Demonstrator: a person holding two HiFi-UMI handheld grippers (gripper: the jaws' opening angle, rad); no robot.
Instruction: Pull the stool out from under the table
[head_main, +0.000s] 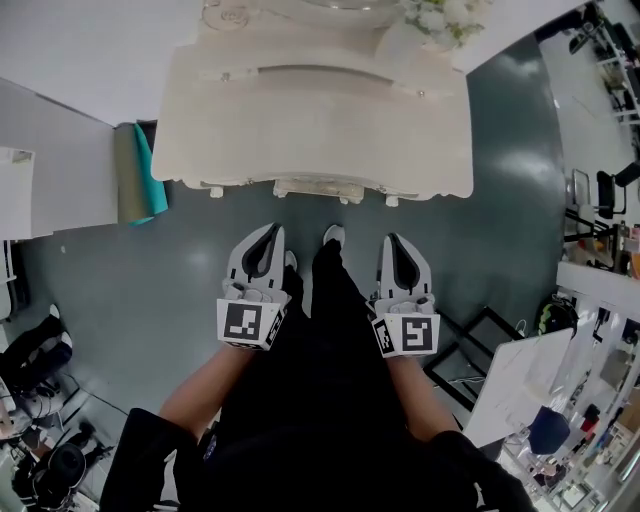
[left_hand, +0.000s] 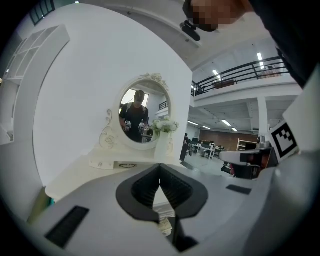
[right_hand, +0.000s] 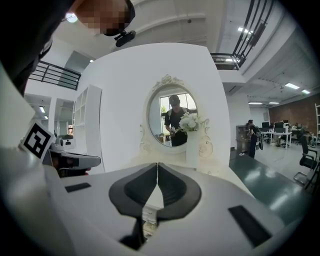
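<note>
Left gripper (head_main: 268, 236) clenched and empty, right gripper (head_main: 395, 244) the same, both short of the bench (head_main: 320, 120). Stool (head_main: 318, 188) sits tucked under its front. Likely rigid and light enough to drag, best taken by the front rim. Only a pale cream edge shows.

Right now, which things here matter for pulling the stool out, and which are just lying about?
For the job: stool, its edge showing under the dressing table; left gripper and right gripper, both shut, empty.
Lying about: mirror; flowers in a vase; teal object beside the table.
</note>
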